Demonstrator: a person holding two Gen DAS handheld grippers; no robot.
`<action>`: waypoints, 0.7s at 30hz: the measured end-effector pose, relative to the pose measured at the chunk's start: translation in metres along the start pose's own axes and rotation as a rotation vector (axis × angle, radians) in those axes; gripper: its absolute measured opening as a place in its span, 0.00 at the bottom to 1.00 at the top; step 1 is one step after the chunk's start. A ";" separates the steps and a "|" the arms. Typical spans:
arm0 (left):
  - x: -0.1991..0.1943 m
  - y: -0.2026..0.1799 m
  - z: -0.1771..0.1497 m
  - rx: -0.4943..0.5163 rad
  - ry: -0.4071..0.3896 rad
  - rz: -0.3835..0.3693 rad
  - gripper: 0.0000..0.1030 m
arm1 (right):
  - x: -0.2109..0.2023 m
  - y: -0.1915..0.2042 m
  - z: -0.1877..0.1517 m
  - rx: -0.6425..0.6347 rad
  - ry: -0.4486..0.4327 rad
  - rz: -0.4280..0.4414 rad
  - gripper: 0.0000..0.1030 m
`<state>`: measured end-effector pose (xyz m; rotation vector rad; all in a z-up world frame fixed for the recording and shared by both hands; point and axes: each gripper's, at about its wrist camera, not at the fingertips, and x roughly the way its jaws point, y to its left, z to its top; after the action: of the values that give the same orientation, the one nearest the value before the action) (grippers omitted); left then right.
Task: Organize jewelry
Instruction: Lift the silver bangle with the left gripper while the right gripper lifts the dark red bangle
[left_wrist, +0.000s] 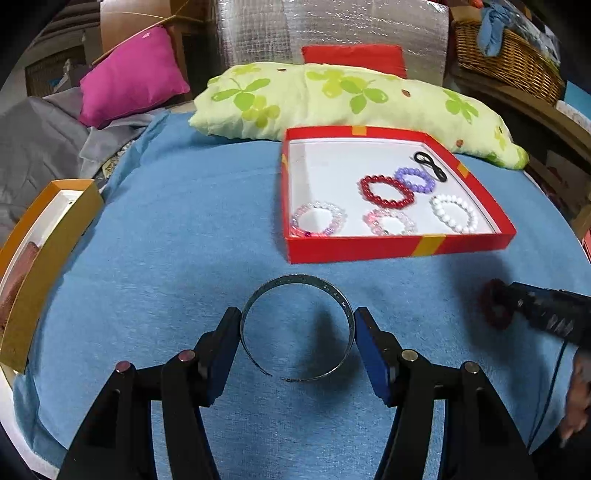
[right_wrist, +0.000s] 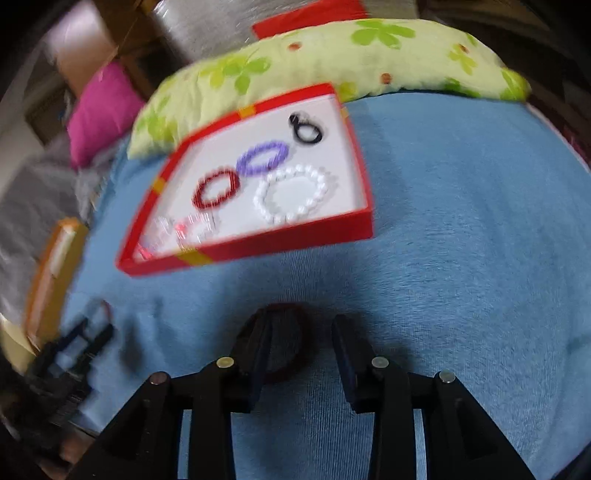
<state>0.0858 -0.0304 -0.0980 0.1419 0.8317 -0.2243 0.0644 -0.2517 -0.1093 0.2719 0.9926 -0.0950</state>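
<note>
The left gripper (left_wrist: 297, 334) was pinching a silver bangle (left_wrist: 297, 326) by its two sides, both blue pads touching the metal, the bangle's gap turned toward the camera, over a blue cloth (left_wrist: 177, 229). At about one o'clock from the bangle sat a red box (left_wrist: 399, 248) with a white floor, and in it lay a clear bracelet (left_wrist: 318, 219) in the near left corner, a pink bracelet (left_wrist: 389, 221) beside it, a white bracelet (left_wrist: 454, 214) to the right, a red bracelet (left_wrist: 386, 191) and a purple bracelet (left_wrist: 413, 180) touching behind them, and a black loop (left_wrist: 430, 165) toward the far right corner. At three o'clock from the bangle the right gripper (left_wrist: 496, 308) reached onto the cloth at a dark red ring (left_wrist: 493, 312). In its own blurred view the right gripper (right_wrist: 301, 350) stood partly spread, with the dark red ring (right_wrist: 291, 339) lying on the cloth between its fingers, its left side hidden by the left finger; neither pad could be seen pressing it. The box (right_wrist: 280, 247) lay at eleven o'clock from there. A green pillow (left_wrist: 332, 99) lay behind the box, a pink cushion (left_wrist: 129, 74) at the far left, and an orange box (left_wrist: 44, 258) at the left edge.
</note>
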 end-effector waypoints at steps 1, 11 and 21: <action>-0.001 0.001 0.001 -0.002 -0.003 0.005 0.62 | 0.000 0.005 -0.002 -0.040 -0.018 -0.040 0.23; -0.013 0.010 0.001 -0.001 -0.019 0.009 0.62 | -0.003 0.035 -0.020 -0.142 -0.056 -0.225 0.05; -0.024 0.028 0.003 -0.050 -0.042 0.001 0.62 | -0.042 0.054 -0.013 -0.070 -0.041 -0.144 0.05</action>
<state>0.0793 -0.0009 -0.0772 0.0902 0.7944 -0.2042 0.0424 -0.1980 -0.0712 0.1335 0.9719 -0.1961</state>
